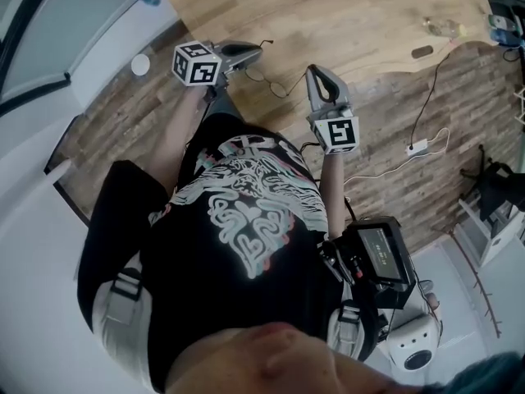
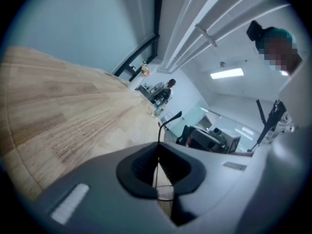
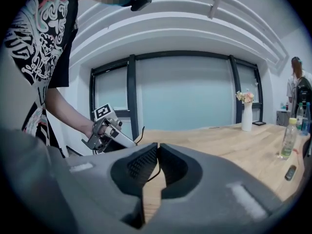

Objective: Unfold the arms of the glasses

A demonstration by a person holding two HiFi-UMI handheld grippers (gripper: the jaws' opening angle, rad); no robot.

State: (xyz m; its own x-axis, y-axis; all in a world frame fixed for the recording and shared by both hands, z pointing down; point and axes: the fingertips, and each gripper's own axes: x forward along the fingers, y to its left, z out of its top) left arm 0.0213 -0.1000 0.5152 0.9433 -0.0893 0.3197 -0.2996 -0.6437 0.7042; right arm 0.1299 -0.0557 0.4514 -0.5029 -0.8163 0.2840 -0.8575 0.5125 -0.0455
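Observation:
The glasses (image 1: 277,89) are thin, dark wire-framed ones, hanging between my two grippers above the near edge of the wooden table (image 1: 344,15). My left gripper (image 1: 256,53) is shut on one end of them. In the left gripper view a thin black arm (image 2: 168,121) sticks out past the closed jaws (image 2: 158,147) and a clear lens (image 2: 165,193) shows behind them. My right gripper (image 1: 316,71) is shut on the other end. A thin wire (image 3: 155,172) runs down through the gap behind its pressed tips (image 3: 158,147). The left gripper's marker cube (image 3: 103,112) is close by on the left.
Farther along the table are a water bottle (image 3: 288,138), a small dark object (image 3: 290,172) and a white vase of flowers (image 3: 247,112). A white power strip (image 1: 418,147) and its cable lie on the plank floor. Glass walls with dark frames (image 3: 131,96) stand behind the table.

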